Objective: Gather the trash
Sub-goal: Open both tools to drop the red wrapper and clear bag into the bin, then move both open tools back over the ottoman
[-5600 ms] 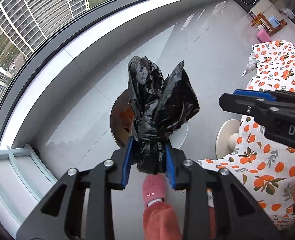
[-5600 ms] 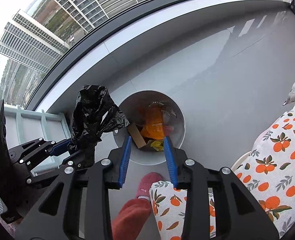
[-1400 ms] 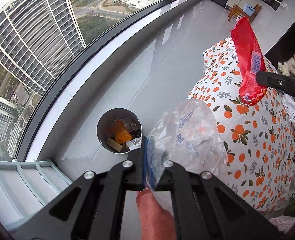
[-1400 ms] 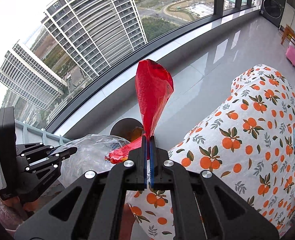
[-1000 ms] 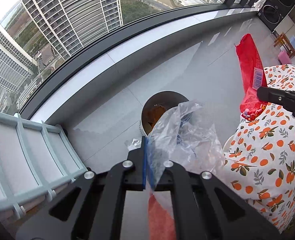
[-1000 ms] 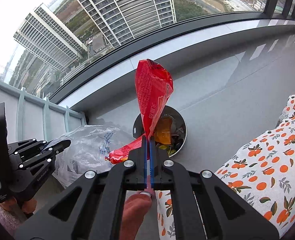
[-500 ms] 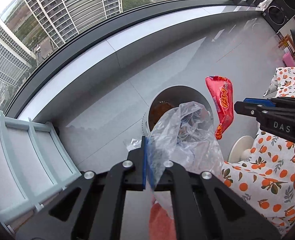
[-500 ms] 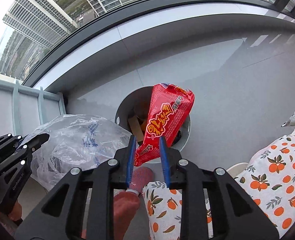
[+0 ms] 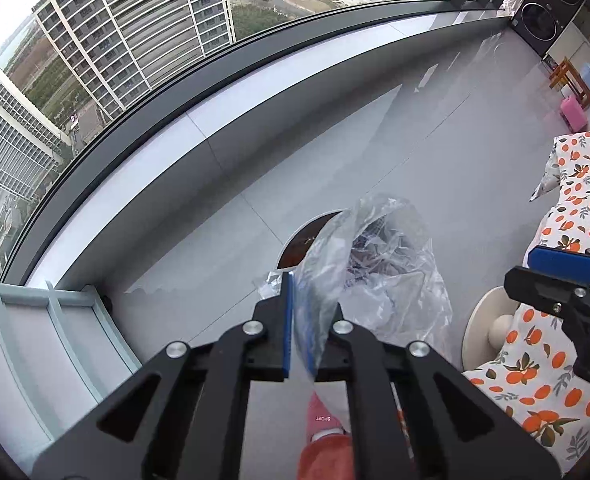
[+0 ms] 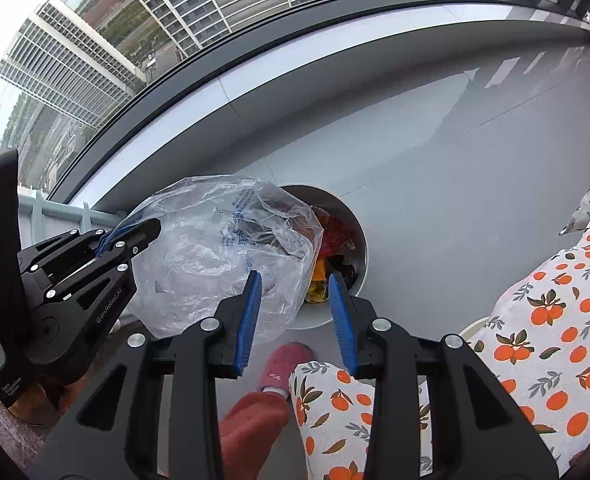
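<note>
Right gripper point(image 10: 295, 312) jaws opening, empty, above trash bin point(image 10: 361, 256)

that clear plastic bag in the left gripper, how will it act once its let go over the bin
The clear plastic bag looks thin, crumpled and puffed with air, so it will probably drift down slowly rather than drop. It seems very light and floppy. As it bulges past the bin rim, it may snag there or settle on top.

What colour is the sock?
The sock is pink, seen best in the right wrist view.

A crumpled clear plastic bag point(image 10: 223, 256) hangs over the round metal bin point(image 10: 353, 248) of wrappers.
</note>
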The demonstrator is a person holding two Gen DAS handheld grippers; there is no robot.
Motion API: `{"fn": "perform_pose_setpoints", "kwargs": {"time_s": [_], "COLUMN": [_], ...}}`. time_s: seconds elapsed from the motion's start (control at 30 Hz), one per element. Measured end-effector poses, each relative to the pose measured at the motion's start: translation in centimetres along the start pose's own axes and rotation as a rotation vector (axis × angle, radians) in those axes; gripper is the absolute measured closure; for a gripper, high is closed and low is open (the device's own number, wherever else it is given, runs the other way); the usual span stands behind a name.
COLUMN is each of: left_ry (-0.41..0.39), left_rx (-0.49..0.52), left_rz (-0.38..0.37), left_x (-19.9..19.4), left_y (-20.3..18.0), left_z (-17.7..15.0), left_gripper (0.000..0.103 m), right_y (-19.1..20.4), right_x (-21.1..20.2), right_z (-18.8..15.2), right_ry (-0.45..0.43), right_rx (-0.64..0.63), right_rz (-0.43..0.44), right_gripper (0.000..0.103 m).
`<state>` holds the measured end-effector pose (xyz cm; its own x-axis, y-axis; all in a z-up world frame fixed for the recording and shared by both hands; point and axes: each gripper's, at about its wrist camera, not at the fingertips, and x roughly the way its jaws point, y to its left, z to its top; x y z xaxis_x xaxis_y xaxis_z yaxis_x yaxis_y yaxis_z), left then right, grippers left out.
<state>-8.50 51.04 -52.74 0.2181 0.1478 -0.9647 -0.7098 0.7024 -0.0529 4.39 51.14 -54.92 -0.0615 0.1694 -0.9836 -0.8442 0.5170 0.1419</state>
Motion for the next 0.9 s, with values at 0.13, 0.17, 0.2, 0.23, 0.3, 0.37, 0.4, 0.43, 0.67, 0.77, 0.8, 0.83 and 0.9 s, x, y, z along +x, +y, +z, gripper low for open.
{"fn": "perform_pose_setpoints", "kwargs": {"time_s": [0.13,0.17,0.2,0.23,0.3,0.37,0.4,0.43,0.67,0.77,0.8,0.83,0.9], "left_ry": [0.077,0.084,0.082,0.074,0.053,0.057,0.055,0.048,-0.056,-0.096,-0.108,-0.119,-0.129], "left_rx": [0.017,0.026,0.033,0.038,0.054,0.079,0.093,0.11,0.299,0.37,0.394,0.416,0.46], "left_rz": [-0.041,-0.049,-0.05,-0.048,-0.041,-0.042,-0.043,-0.04,-0.023,-0.067,-0.083,-0.095,-0.135], "left_x": [2.5,2.6,2.7,2.4,1.8,1.4,1.0,0.3,-7.5,-11.5,-12.8,-14.0,-16.3], "left_y": [-1.4,-1.9,-2.2,-2.6,-3.7,-4.9,-5.5,-6.2,-13.1,-17.1,-18.6,-20.1,-23.3], "left_z": [0.4,0.4,0.3,0.1,0.0,0.1,0.2,0.3,0.7,0.4,0.1,-0.1,-0.8], "left_gripper": [0.084,0.08,0.068,0.05,0.035,0.034,0.034,0.034,0.034,0.034,0.034,0.034,0.034], "right_y": [-1.1,-1.4,-1.7,-2.0,-2.9,-3.7,-4.2,-4.8,-10.2,-13.4,-14.6,-15.7,-17.9], "right_x": [-1.6,-2.0,-2.5,-2.9,-3.8,-4.8,-5.4,-6.0,-12.0,-15.6,-16.9,-18.0,-20.3], "right_z": [-0.9,-1.2,-1.5,-1.7,-2.3,-3.0,-3.3,-3.7,-8.0,-11.1,-12.3,-13.5,-16.0], "right_ry": [-0.022,-0.028,-0.035,-0.042,-0.058,-0.075,-0.084,-0.094,-0.185,-0.231,-0.244,-0.254,-0.27], "right_rx": [0.036,0.045,0.053,0.061,0.083,0.108,0.121,0.134,0.289,0.365,0.393,0.419,0.467], "right_rz": [0.004,0.005,0.004,0.003,0.005,0.009,0.009,0.008,-0.013,-0.049,-0.061,-0.072,-0.101], "right_gripper": [0.069,0.069,0.069,0.069,0.069,0.069,0.069,0.069,0.069,0.069,0.069,0.069,0.069]}}
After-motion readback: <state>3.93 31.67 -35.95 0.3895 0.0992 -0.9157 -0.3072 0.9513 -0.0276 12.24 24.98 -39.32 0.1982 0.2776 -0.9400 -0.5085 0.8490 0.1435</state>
